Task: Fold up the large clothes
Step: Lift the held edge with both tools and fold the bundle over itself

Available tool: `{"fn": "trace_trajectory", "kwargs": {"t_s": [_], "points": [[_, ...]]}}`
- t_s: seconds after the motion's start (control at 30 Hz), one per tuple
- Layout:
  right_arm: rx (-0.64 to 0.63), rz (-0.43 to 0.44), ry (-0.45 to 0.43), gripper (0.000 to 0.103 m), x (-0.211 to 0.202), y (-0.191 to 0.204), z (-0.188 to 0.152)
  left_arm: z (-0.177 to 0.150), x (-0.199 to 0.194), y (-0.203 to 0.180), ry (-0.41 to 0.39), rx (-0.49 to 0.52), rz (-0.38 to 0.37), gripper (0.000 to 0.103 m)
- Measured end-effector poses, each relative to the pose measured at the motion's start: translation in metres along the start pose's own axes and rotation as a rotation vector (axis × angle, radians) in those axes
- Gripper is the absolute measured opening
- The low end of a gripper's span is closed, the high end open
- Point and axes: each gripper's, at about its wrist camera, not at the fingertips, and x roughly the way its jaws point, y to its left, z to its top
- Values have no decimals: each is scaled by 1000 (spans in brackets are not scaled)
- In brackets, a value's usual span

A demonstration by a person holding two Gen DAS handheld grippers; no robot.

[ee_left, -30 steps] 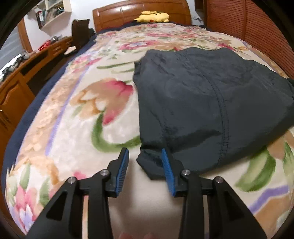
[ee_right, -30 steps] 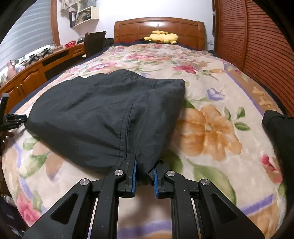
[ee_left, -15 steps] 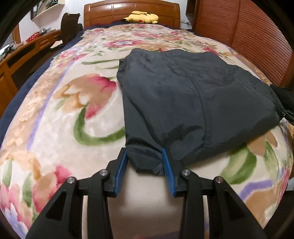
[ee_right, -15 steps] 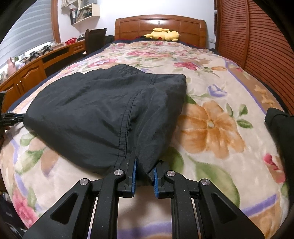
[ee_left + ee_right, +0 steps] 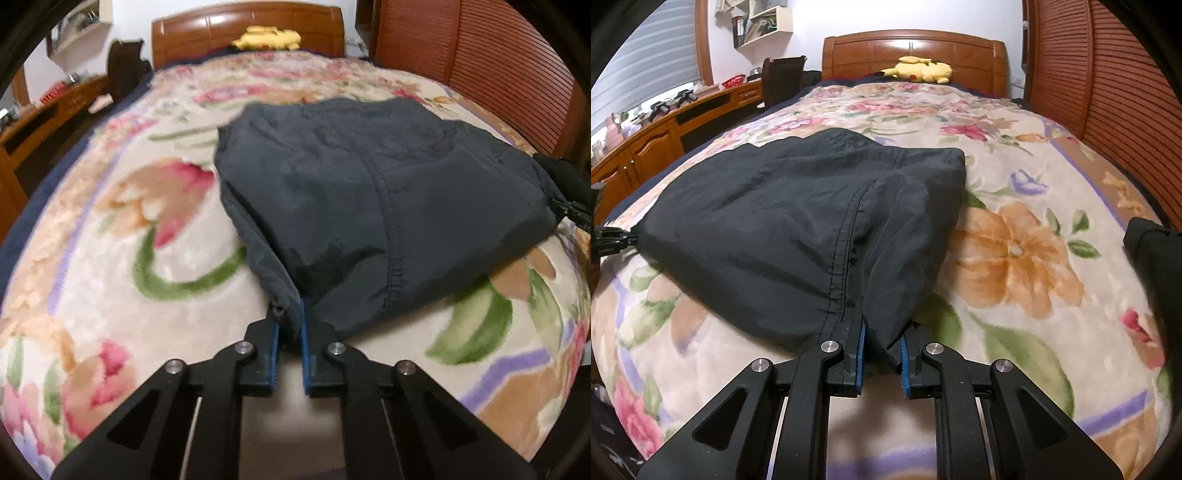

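Garment: a dark folded garment (image 5: 798, 221) is lying across the near part of the bed, on the floral blanket (image 5: 1015, 254), with its near edge running between the two grippers.
Left gripper: the left gripper (image 5: 288, 325) is pinching the garment's near left corner, its blue pads drawn close together on a bunched fold of cloth.
Right gripper: the right gripper (image 5: 881, 343) is gripping the near right corner, the cloth sitting squeezed between its blue pads.
Seam: a stitched seam (image 5: 846, 240) is running from the right gripper up across the cloth.
Across the cloth: in the left wrist view the right gripper is showing at the garment's far right edge; in the right wrist view the tip of the left one is showing at the far left edge.
Blanket around: open blanket is lying bare on both sides of the garment and beyond it toward the headboard (image 5: 912, 51).
Plush toy: a yellow plush toy (image 5: 919, 70) is lying at the head of the bed, well apart from the garment.
Left side of room: a wooden desk (image 5: 665, 125) and a dark chair (image 5: 781, 79) are standing beside the bed.
Right side: a slatted wooden panel (image 5: 1089, 74) is running along the bed.
Other dark item: something dark (image 5: 1156, 258) is sitting at the blanket's right edge; what it is cannot be told.
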Motion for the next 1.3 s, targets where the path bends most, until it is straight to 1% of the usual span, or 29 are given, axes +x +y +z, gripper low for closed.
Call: {"fn": "trace_trajectory", "kwargs": {"t_s": [0.13, 0.3, 0.4, 0.43, 0.5, 0.67, 0.77, 0.83, 0.9, 0.93, 1.03, 1.1, 1.17, 1.23, 1.27, 1.3], "points": [[4, -22, -30, 10, -13, 2, 3, -7, -27, -3, -79, -30, 0, 2], [14, -26, -47, 10, -30, -2, 5, -25, -59, -13, -130, -33, -13, 2], [12, -25, -51, 9, -43, -5, 0, -41, -82, -20, -159, -37, -48, 2], [12, -24, -53, 9, -49, -5, -2, -48, -89, -22, -156, -36, -65, 2], [11, -21, -61, 9, -62, -5, -8, -60, -99, -28, -163, -26, -75, 2], [9, -22, -74, 9, -87, -2, -19, -84, -117, -43, -165, 5, -68, 2], [29, -34, -83, 10, -89, 1, -29, -88, -120, -49, -160, 15, -49, 3], [3, -65, -69, 10, -85, 7, -30, -90, -120, -54, -156, 30, -16, 3], [19, -64, -90, 10, -87, 6, -32, -90, -121, -58, -152, 28, 7, 5], [34, -63, -82, 10, -86, 5, -31, -90, -122, -58, -148, 25, 14, 6], [16, -84, -100, 12, -90, 10, -31, -88, -130, -60, -148, 34, 27, 9], [5, -105, -87, 13, -88, 10, -34, -88, -135, -60, -151, 32, 35, 12], [-7, -117, -94, 15, -90, 10, -37, -87, -142, -60, -164, 26, 43, 16], [-10, -124, -93, 18, -90, 9, -40, -85, -152, -59, -190, 17, 53, 19], [-18, -132, -91, 22, -91, 9, -41, -84, -157, -59, -204, 11, 54, 22], [-26, -133, -90, 28, -92, 9, -42, -83, -162, -59, -217, -1, 53, 25]]}}
